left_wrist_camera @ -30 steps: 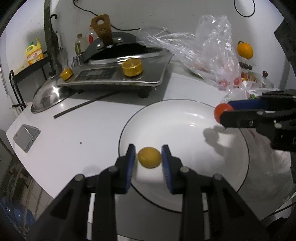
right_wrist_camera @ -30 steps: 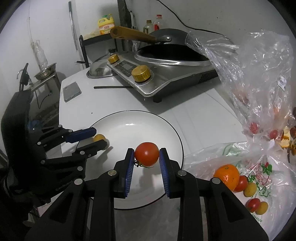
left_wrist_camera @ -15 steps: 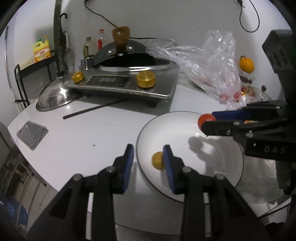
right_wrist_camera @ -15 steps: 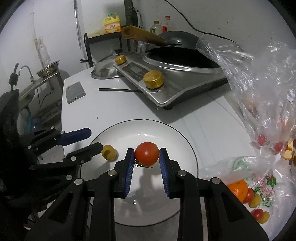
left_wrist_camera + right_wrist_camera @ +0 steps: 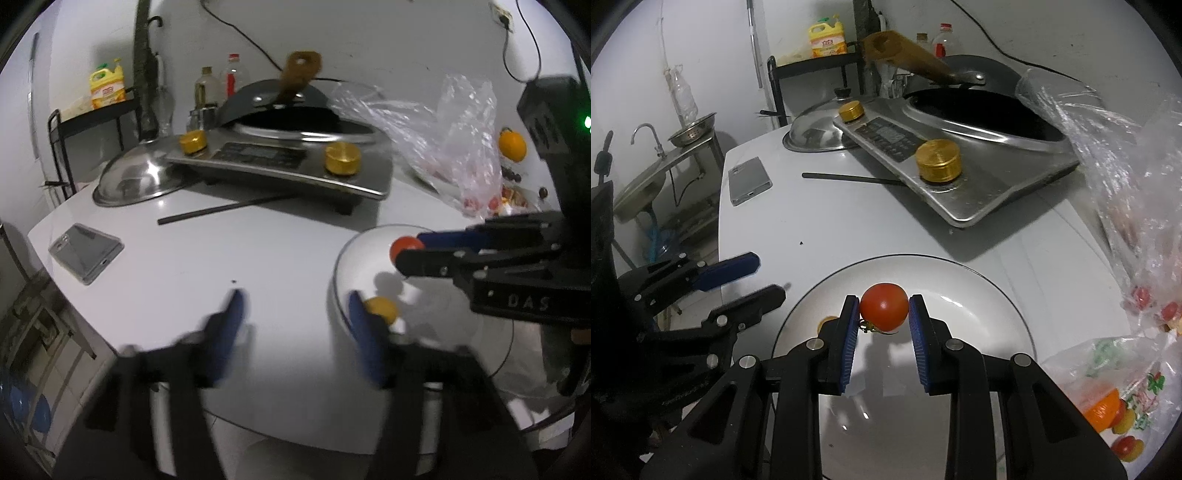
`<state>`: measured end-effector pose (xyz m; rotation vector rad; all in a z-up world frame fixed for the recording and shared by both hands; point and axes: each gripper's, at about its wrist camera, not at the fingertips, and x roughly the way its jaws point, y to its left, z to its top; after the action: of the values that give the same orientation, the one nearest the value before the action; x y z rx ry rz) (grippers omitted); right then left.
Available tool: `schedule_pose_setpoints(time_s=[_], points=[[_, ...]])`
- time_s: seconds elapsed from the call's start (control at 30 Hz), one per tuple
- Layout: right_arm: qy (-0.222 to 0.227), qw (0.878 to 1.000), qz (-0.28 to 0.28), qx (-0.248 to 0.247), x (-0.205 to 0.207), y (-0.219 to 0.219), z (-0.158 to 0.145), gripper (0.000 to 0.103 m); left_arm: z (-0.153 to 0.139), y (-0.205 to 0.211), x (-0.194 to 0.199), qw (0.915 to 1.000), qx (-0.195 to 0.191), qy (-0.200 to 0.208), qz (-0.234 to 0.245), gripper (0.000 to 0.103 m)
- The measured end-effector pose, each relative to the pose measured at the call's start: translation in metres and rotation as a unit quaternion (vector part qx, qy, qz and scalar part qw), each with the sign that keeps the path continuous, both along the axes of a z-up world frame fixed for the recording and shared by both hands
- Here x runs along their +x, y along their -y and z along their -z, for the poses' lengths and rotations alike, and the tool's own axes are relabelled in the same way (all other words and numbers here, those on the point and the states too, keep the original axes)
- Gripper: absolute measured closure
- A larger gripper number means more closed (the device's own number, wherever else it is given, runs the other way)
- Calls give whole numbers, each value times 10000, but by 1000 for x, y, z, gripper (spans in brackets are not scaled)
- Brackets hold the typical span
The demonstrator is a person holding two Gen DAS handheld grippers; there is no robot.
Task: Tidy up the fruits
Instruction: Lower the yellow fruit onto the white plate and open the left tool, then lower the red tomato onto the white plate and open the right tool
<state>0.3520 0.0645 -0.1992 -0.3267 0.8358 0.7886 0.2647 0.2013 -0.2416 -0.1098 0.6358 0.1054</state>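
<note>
Moments earlier, the left gripper (image 5: 293, 314) had bracketed the small round yellow fruit (image 5: 382, 309); here it had drawn back off the wide white plate (image 5: 993, 306), blue-padded fingers spread wide and holding nothing, blurred with motion. The yellow fruit lay released at about 9 o'clock on the plate, just beside the left gripper's right finger in the left wrist view. That looked like one fruit delivered, with a second about to follow.

Over the plate's middle, the right gripper (image 5: 884, 310) stayed closed on the round red tomato (image 5: 884, 306), its stalk end pointing down, not yet set down.

Counted on the plate: one yellow fruit. Held above it: one tomato. At 4 o'clock in the right wrist view, a printed plastic bag (image 5: 1123, 384) held one orange (image 5: 1102, 408) and at least three smaller red and yellow fruits; a clear crumpled bag (image 5: 1137, 173) at 2 o'clock showed two or more red ones, the exact number unclear.

Farther back sat one steel induction cooker (image 5: 960, 192) with two brass knobs, one black wok (image 5: 979, 107), one steel lid (image 5: 812, 134), one black chopstick (image 5: 849, 179) and one silver phone (image 5: 749, 180).
</note>
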Motion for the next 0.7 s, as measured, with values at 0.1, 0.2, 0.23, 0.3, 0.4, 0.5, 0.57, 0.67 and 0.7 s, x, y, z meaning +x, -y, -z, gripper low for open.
schedule_pose_setpoints(time_s=[0.1, 0.2, 0.23, 0.3, 0.4, 0.5, 0.57, 0.67, 0.7], points=[[-69, 10000, 1, -39, 3, -8, 6, 73, 2, -8, -2, 9999, -113, 3, -18, 38], [-151, 9999, 10, -81, 6, -14, 12, 73, 5, -12, -1, 9999, -126, -27, -79, 38], [-167, 9998, 10, -88, 7, -16, 13, 73, 6, -14, -1, 9999, -134, -37, -101, 38], [-215, 9997, 11, -91, 8, -19, 16, 73, 8, -17, -1, 9998, -149, -53, -131, 38], [-300, 9995, 59, -110, 12, -22, 21, 73, 10, -19, -1, 9997, -164, -67, -139, 38], [-352, 9992, 90, -143, 14, -24, 25, 73, 13, -20, -1, 9997, -180, -93, -138, 38], [-382, 9991, 99, -155, 15, -25, 26, 73, 15, -20, 0, 9997, -202, -101, -134, 38], [-426, 9989, 110, -185, 15, -26, 29, 73, 15, -20, 0, 9996, -210, -99, -129, 38], [-435, 9988, 114, -183, 16, -26, 29, 73, 15, -20, -1, 9996, -209, -97, -131, 37]])
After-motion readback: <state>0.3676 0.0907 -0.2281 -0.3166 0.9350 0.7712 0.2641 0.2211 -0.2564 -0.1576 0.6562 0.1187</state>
